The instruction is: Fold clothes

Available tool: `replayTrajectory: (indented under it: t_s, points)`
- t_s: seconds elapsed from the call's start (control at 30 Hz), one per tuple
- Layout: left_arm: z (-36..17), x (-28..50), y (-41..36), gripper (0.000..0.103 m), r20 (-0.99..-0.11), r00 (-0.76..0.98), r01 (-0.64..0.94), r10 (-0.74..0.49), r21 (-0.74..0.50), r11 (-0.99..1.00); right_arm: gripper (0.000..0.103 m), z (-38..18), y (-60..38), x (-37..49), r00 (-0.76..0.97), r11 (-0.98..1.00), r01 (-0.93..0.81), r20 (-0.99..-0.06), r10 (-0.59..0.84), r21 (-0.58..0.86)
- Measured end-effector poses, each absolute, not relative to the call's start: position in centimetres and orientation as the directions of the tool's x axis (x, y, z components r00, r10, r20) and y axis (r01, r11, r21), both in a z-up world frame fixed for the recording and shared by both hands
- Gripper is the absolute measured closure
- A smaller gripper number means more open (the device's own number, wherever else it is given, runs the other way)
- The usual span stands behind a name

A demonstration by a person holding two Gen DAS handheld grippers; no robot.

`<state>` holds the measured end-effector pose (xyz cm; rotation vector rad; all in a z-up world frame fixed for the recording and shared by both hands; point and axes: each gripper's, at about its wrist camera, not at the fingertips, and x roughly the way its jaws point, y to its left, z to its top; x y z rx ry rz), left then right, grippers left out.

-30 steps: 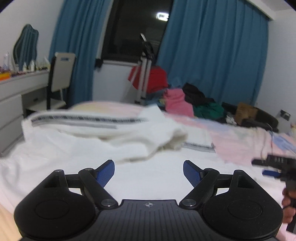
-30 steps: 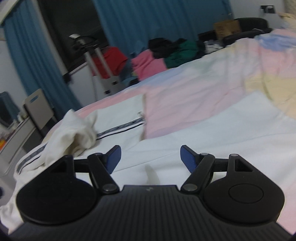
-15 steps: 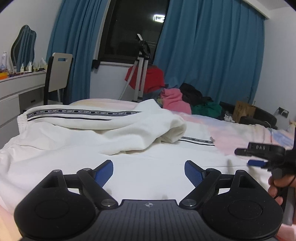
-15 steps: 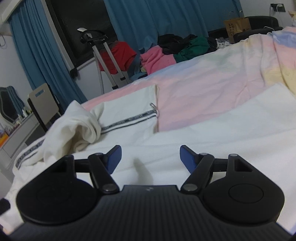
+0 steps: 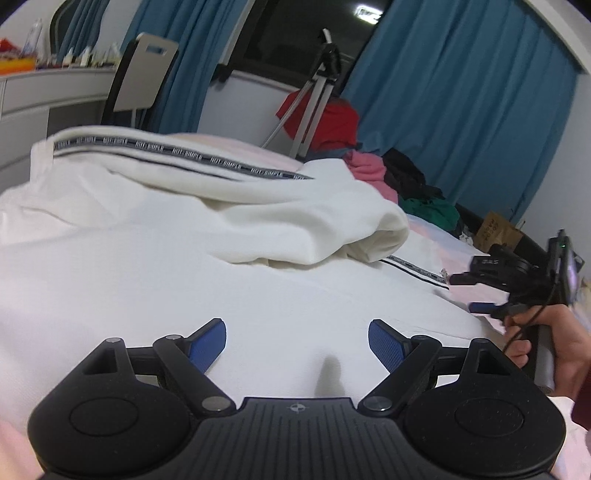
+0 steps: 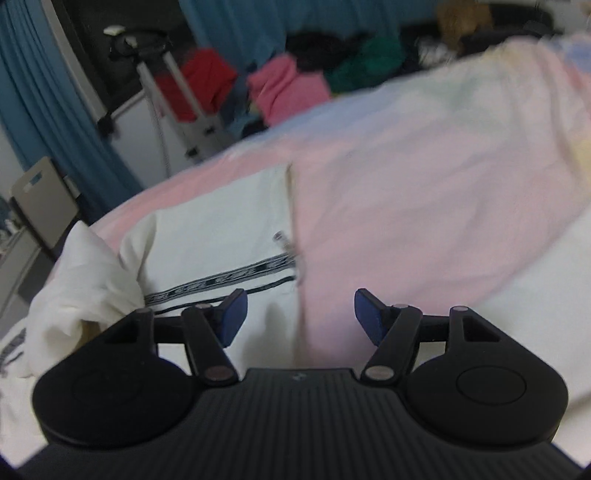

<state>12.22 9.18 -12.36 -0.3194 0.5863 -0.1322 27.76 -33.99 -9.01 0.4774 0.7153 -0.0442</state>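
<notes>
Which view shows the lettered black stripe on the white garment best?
The left wrist view: the stripe runs long and sharp across the white garment, lettering visible. The right wrist view shows only a short, motion-blurred piece.

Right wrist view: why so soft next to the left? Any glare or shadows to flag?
Right wrist view: motion blur smears the striped trim and the clothes pile; the tongs, closing on nothing, stay sharp. Left wrist view: mostly crisp, trim lettering readable, fisheye bends the curtains, lamp reflection in the window, a soft shadow on the white garment.
</notes>
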Motion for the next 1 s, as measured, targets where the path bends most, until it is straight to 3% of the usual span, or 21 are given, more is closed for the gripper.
replayTrajectory:
  t_s: [0.13, 0.23, 0.27, 0.37, 0.43, 0.67, 1.0]
  points:
    - [-13.2, 12.9, 9.0, 0.017, -0.532, 0.815, 0.042, -0.231, -0.344, 0.938, 0.036, -10.8, -31.4, 30.1, 0.635, 0.915, 0.090, -0.730, 0.252, 0.394]
    - [-13.6, 13.2, 8.7, 0.017, -0.533, 0.810, 0.058, -0.243, -0.340, 0.939, 0.038, -10.6, -29.9, 29.5, 0.610, 0.931, 0.008, -0.739, 0.285, 0.366]
    - [-13.6, 13.2, 8.6, 0.017, -0.533, 0.810, 0.062, -0.247, -0.340, 0.938, 0.053, -10.4, -29.3, 29.1, 0.610, 0.951, -0.011, -0.752, 0.251, 0.308]
    - [-13.7, 13.1, 8.4, 0.017, -0.528, 0.808, 0.080, -0.261, -0.341, 0.937, 0.076, -9.8, -27.8, 28.0, 0.624, 0.979, -0.058, -0.758, 0.189, 0.197]
    - [-13.7, 12.9, 8.1, 0.017, -0.526, 0.809, 0.090, -0.263, -0.331, 0.939, 0.081, -8.9, -27.9, 28.0, 0.648, 0.979, -0.012, -0.744, 0.163, 0.203]
    - [-13.3, 12.3, 7.6, 0.017, -0.516, 0.820, 0.114, -0.248, -0.278, 0.954, 0.083, -3.6, -33.5, 28.1, 0.730, 0.969, 0.141, -0.682, 0.037, 0.203]
    - [-13.5, 12.6, 6.6, 0.017, -0.526, 0.808, 0.160, -0.264, -0.235, 0.959, 0.083, -0.2, -50.7, 27.4, 0.718, 0.865, 0.474, -0.641, -0.273, 0.163]
